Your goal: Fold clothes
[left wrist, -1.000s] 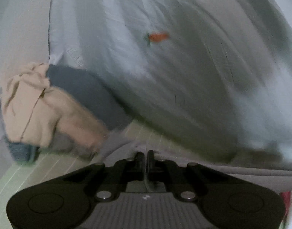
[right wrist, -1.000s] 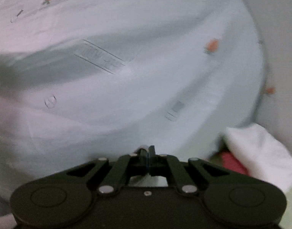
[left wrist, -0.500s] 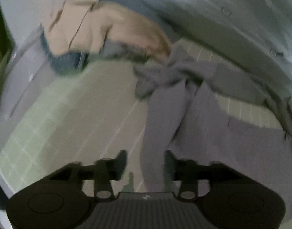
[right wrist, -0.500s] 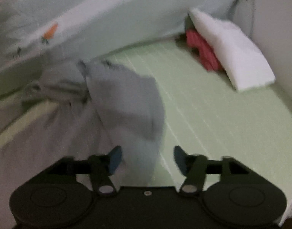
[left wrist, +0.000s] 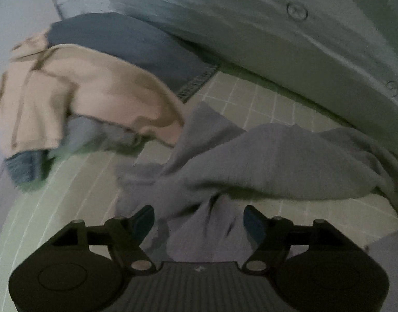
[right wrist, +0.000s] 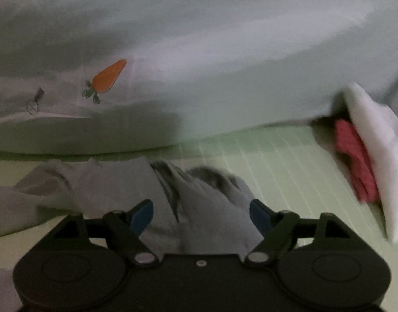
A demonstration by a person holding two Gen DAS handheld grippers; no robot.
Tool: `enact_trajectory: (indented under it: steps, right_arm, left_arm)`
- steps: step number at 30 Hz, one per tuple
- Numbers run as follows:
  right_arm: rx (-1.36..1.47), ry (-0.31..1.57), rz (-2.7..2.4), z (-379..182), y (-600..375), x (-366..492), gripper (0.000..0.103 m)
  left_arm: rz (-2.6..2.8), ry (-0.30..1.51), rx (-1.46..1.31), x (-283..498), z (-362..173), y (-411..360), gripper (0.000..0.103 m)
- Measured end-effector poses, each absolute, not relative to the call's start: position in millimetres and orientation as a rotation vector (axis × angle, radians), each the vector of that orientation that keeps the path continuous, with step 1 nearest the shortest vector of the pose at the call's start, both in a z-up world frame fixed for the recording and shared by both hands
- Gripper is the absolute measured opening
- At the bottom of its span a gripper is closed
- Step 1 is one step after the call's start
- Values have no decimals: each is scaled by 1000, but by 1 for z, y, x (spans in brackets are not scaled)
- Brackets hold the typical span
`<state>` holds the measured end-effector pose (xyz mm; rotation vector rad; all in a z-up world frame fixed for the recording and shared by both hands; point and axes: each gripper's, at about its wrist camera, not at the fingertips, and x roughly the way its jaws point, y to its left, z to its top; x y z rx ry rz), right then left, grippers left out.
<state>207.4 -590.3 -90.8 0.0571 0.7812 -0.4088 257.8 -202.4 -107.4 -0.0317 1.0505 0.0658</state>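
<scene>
Grey garment [left wrist: 264, 161] lies crumpled on the green gridded mat [left wrist: 77, 197], bunched w/ folds, not flat. In the left wrist view its bulk runs roughly left-right across mid-frame, w/ a narrower part trailing down toward the camera and passing between the fingers. Right wrist view: same grey garment [right wrist: 136, 184] sits low-centre, long axis approx left-right, one end stretching off to the left edge, the ruffled end toward the right finger.

Left gripper [left wrist: 199, 217]: jaws released, spread wide, blue pads either side of the trailing cloth; whether the pads touch it can't tell. Gripper held low, pointing forward over the mat at a shallow angle.

Right gripper [right wrist: 201, 212]: jaws also released and wide, cloth lying between the fingers, nothing pinched. Held low and about level, pointing toward the pale sheet.

Bkgd, left view: tan garment [left wrist: 77, 96] piled on a dark blue garment [left wrist: 136, 49] at upper left, just beside the grey one's left tip. Pale sheet [left wrist: 290, 33] w/ round button-like marks crosses the top right.

Bkgd, right view: pale sheet [right wrist: 225, 65] w/ a carrot print [right wrist: 108, 78] fills the upper half, its lower edge resting on the mat [right wrist: 277, 166]. White cloth [right wrist: 375, 156] at far right lies over a red cloth [right wrist: 355, 161], both well apart from the grey garment.
</scene>
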Motion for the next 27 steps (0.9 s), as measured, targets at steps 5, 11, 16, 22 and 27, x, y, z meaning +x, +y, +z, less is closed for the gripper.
enact_trajectory:
  steps: [5, 11, 16, 22, 27]
  right_arm:
    - [-72, 864, -386, -119, -589, 254, 71]
    - [-20, 810, -456, -109, -606, 232, 5]
    - [50, 630, -667, -59, -635, 141, 4]
    - [173, 523, -875, -32, -685, -3, 4]
    - [348, 689, -919, -81, -709, -77, 6]
  left_arm:
    - [80, 1070, 1, 286, -124, -207, 66]
    - [80, 1057, -38, 305, -126, -201, 8]
    - [146, 887, -63, 242, -65, -173, 7]
    - [217, 772, -77, 154, -19, -140, 7]
    - [253, 951, -113, 86, -62, -117, 12]
